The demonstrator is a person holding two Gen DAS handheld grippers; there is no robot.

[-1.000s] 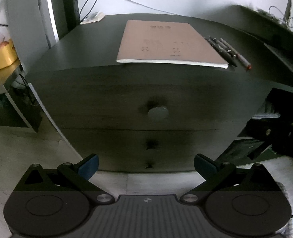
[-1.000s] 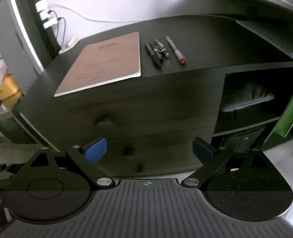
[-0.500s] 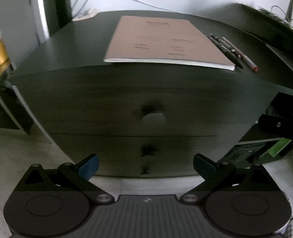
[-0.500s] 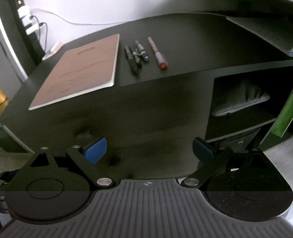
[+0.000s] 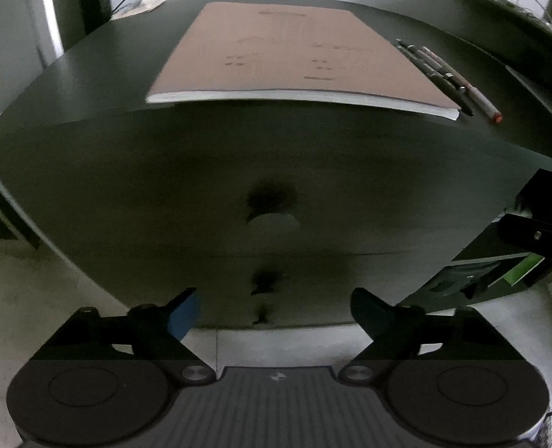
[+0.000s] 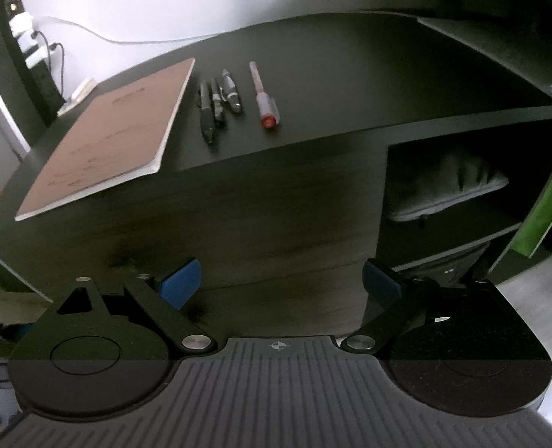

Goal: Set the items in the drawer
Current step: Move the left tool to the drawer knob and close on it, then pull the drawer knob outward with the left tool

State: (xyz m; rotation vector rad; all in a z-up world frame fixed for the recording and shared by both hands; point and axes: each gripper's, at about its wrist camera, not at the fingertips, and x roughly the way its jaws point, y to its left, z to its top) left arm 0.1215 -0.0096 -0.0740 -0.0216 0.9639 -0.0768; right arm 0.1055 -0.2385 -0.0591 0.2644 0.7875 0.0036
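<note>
The left gripper [image 5: 274,311] has its fingers [image 5: 184,313] spread wide, with nothing between them and nothing touching them. It faces the front of the top drawer [image 5: 268,183], which is closed, and the pale round knob [image 5: 272,222] sits above the gap between the fingertips. A second, darker knob [image 5: 264,283] shows lower down, on the drawer below.

The right gripper [image 6: 281,280] is also released, its fingers [image 6: 180,282] wide apart and empty. It hangs in front of the dark cabinet face, to the right of the drawer knobs, near the open shelf [image 6: 451,220] where a grey padded pouch [image 6: 451,194] lies.

On the worktop [image 5: 89,86] above the drawer lies a brown notebook [image 5: 290,56], flat, its near edge close to the front of the worktop. Just beside its right edge sit three dark pens [image 6: 218,106] side by side, and a little apart to the right of them a pen with a red cap [image 6: 264,97].

The drawer fronts are very dark, so the seams between them are hard to trace. In the left view the notebook print is blurred and unreadable. The right gripper's body cuts off the lower cabinet and hides the knobs in its own view. A green object [image 6: 544,212] at the far right is only partly seen and cannot be identified.
</note>
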